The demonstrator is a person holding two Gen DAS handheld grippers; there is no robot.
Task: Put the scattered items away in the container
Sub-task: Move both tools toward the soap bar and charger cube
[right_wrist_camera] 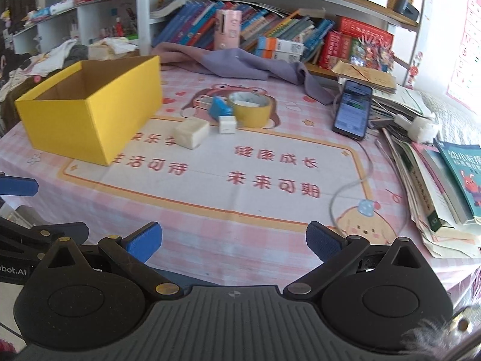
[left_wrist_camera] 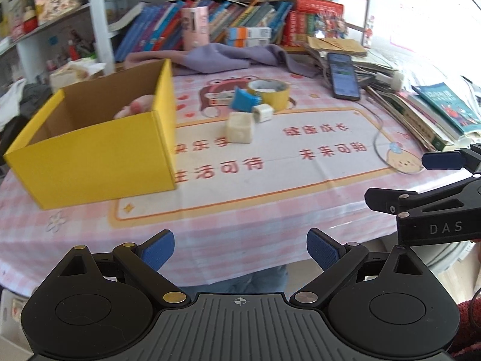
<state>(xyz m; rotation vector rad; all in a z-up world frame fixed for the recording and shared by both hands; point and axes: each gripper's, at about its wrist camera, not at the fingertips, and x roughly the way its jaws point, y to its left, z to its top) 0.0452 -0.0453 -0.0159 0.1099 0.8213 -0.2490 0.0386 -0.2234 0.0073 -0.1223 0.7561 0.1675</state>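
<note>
An open yellow cardboard box (left_wrist_camera: 99, 150) (right_wrist_camera: 90, 117) stands on the left of the table, with a pink soft item (left_wrist_camera: 139, 105) inside. Right of it lie a cream block (left_wrist_camera: 239, 128) (right_wrist_camera: 191, 133), a small white cube (left_wrist_camera: 263, 112) (right_wrist_camera: 227, 124), a blue packet (left_wrist_camera: 244, 100) (right_wrist_camera: 219, 109) and a yellow tape roll (left_wrist_camera: 270, 91) (right_wrist_camera: 249, 109), close together. My left gripper (left_wrist_camera: 240, 251) hovers open over the near table edge, nothing between its fingers. My right gripper (right_wrist_camera: 234, 242) is open too, also empty, and shows at the right edge of the left wrist view (left_wrist_camera: 427, 177).
A phone (left_wrist_camera: 343, 75) (right_wrist_camera: 353, 108) with a cable lies right of the items. Stacked books and papers (right_wrist_camera: 436, 180) crowd the right side. A purple cloth (right_wrist_camera: 237, 63) lies at the back before a shelf of books. The table wears a pink checked cloth (right_wrist_camera: 210, 198).
</note>
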